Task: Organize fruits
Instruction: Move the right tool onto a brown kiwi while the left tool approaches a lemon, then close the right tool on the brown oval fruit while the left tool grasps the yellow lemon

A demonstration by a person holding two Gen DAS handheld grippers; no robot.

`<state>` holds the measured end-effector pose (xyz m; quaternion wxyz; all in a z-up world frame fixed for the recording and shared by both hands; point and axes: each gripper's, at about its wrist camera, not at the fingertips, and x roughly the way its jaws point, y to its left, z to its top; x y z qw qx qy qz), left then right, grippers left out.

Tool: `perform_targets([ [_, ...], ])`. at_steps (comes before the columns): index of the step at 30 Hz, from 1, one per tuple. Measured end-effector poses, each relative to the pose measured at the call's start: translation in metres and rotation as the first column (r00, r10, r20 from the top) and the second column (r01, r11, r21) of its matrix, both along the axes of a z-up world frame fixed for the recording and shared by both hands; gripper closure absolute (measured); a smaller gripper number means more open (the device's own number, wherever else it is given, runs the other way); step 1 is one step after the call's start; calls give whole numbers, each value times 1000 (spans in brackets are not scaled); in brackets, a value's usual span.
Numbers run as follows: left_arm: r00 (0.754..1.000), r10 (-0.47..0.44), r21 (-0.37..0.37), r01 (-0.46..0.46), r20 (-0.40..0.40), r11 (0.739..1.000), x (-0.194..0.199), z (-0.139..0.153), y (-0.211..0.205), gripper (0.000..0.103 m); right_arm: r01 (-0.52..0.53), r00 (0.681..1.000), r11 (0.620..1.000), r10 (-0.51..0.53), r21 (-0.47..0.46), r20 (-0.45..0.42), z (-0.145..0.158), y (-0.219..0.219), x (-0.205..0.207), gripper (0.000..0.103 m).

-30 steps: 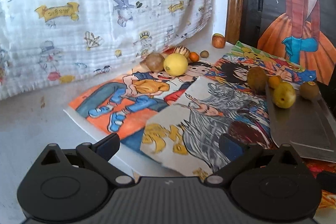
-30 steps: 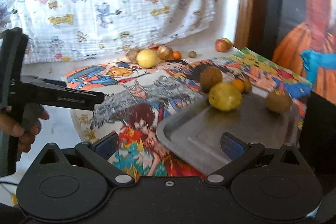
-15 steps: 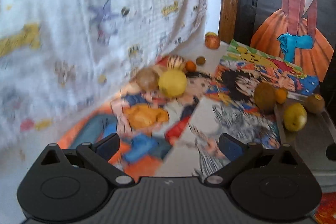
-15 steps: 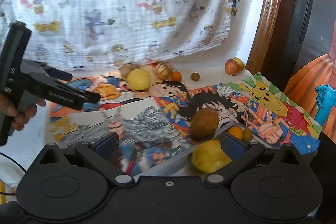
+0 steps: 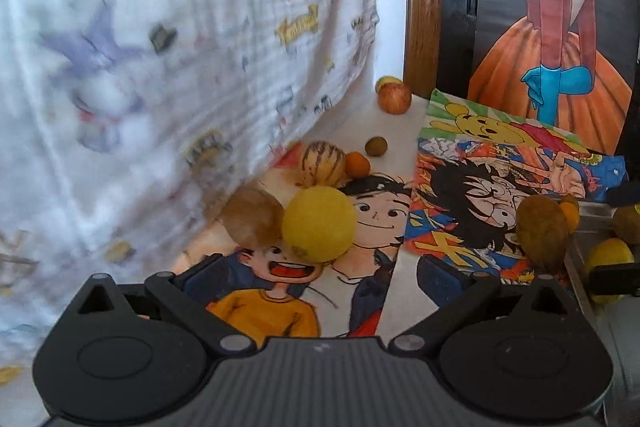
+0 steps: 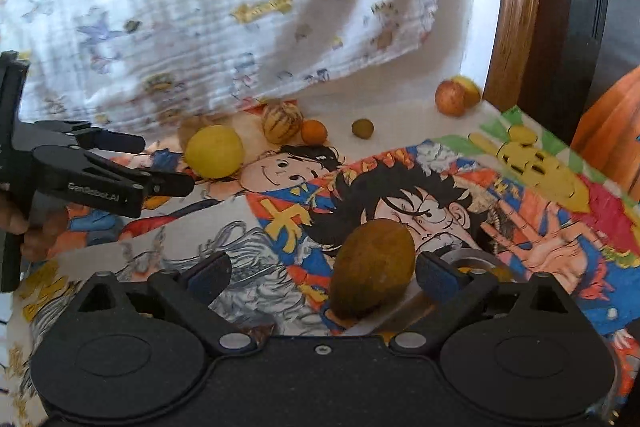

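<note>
Loose fruits lie on cartoon posters. In the left wrist view my left gripper [image 5: 324, 275] is open, and a round yellow fruit [image 5: 319, 223] sits just ahead between its fingers, untouched. A pale brown fruit [image 5: 252, 215] leans against it. In the right wrist view my right gripper [image 6: 326, 275] has a brown oval fruit [image 6: 372, 267] between its fingers, close to the right pad. Its jaws are closing and no pad presses on the fruit. The left gripper [image 6: 164, 165] shows there too, open, its tips beside the yellow fruit [image 6: 214, 151].
A striped fruit [image 5: 322, 163], a small orange one [image 5: 357, 164], a small olive one [image 5: 376, 146] and an apple [image 5: 394, 98] lie further back. The metal tray [image 5: 588, 227] at right holds a yellow fruit [image 5: 610, 255]. A printed cloth [image 5: 160, 67] hangs behind, and a wooden frame [image 5: 420, 7] stands at right.
Both grippers have moved forward over the posters. The left one has come up to the yellow fruit. The right one has reached the brown oval fruit, which now lies between its fingers.
</note>
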<state>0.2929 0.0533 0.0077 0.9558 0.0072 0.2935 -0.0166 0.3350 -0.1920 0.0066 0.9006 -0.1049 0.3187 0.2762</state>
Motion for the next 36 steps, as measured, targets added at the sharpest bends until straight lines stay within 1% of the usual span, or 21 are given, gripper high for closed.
perform_targets([
  [4, 1000, 9, -11, -9, 4, 1000, 16, -7, 1, 0, 26, 1000, 1000, -27, -15, -16, -10, 2, 17, 6],
  [7, 1000, 21, -31, -21, 7, 999, 26, -12, 3, 0, 57, 998, 998, -56, 5, -27, -16, 0, 26, 7],
  [9, 999, 42, -37, -42, -7, 998, 32, -16, 3, 0, 69, 997, 997, -68, 18, -36, -20, -1, 32, 9],
  [12, 997, 68, -59, -70, -33, 996, 40, -23, 6, 0, 70, 997, 997, -69, 24, -44, -23, 0, 37, 12],
  [19, 995, 85, -124, -90, -43, 988, 50, -28, 8, 1, 63, 998, 998, -63, 29, -29, -27, 6, 39, 13],
  [21, 994, 99, -142, -106, -54, 984, 55, -30, 7, 1, 59, 998, 998, -59, 9, -14, -28, 10, 38, 14],
  [25, 989, 133, -180, -142, -62, 973, 59, -33, 7, 1, 50, 998, 996, -49, -69, 26, -31, 20, 35, 18],
  [28, 986, 156, -202, -165, -60, 965, 60, -34, 7, 1, 50, 998, 996, -47, -77, 42, -33, 21, 33, 20],
  [29, 985, 162, -211, -170, -56, 963, 60, -34, 7, 2, 53, 998, 996, -50, -72, 44, -33, 20, 33, 20],
  [31, 984, 171, -230, -176, -44, 957, 60, -34, 8, 13, 62, 997, 995, -58, -73, 53, -33, 20, 33, 25],
  [35, 979, 199, -275, -201, -35, 940, 58, -34, 11, 17, 78, 995, 993, -72, -84, 69, -34, 18, 33, 32],
  [36, 978, 205, -282, -207, -38, 937, 58, -34, 13, 21, 81, 995, 993, -75, -87, 69, -35, 18, 34, 33],
])
